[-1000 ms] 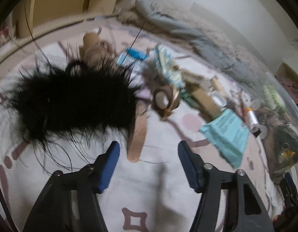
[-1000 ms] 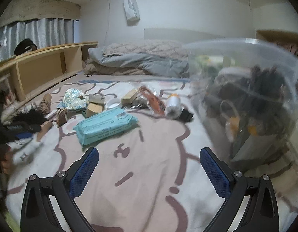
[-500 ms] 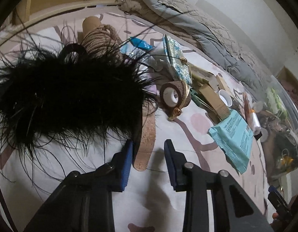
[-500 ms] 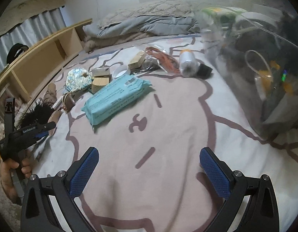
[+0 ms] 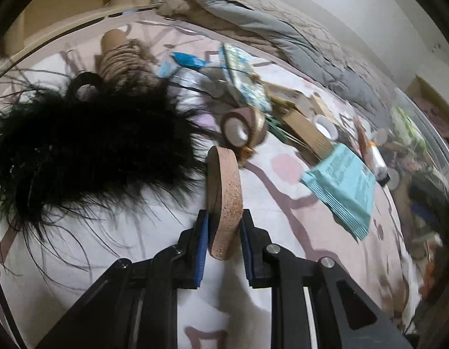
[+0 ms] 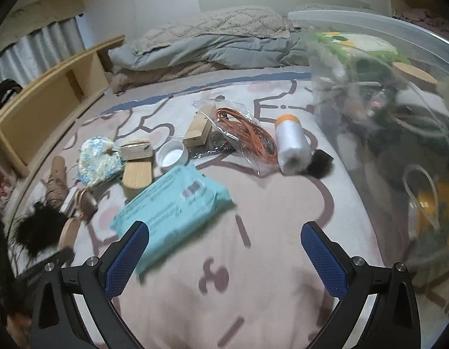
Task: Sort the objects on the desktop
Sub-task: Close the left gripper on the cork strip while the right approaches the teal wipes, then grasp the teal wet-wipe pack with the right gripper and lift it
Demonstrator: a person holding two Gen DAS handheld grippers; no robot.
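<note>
— What has the left gripper (image 5: 223,229) got?

— A cork coaster (image 5: 223,195), a flat disc stood on edge. The blue pads are clamped on its two faces near the lower rim, so its long axis runs straight out along the fingers, away from the camera, toward the clutter.

— Is it on the bedspread (image 5: 282,203)?

— Hard to tell whether the lower rim touches it. The black feathery bundle (image 5: 79,151) lies just left of the coaster, and a brown tape roll (image 5: 239,129) sits just past its far edge.

— And the right gripper (image 6: 224,250)?

— Its jaws stand wide apart with nothing between them, above the bedspread's near edge. The teal wipes pack (image 6: 172,212) lies just ahead of the left fingertip (slanted, long axis running from near-left to far-right). Further off are a white film roll with an orange cap (image 6: 291,145), an orange cord in a clear bag (image 6: 247,133) and a small white cup (image 6: 172,154). The clear storage bin (image 6: 399,116) fills the right side.
</note>
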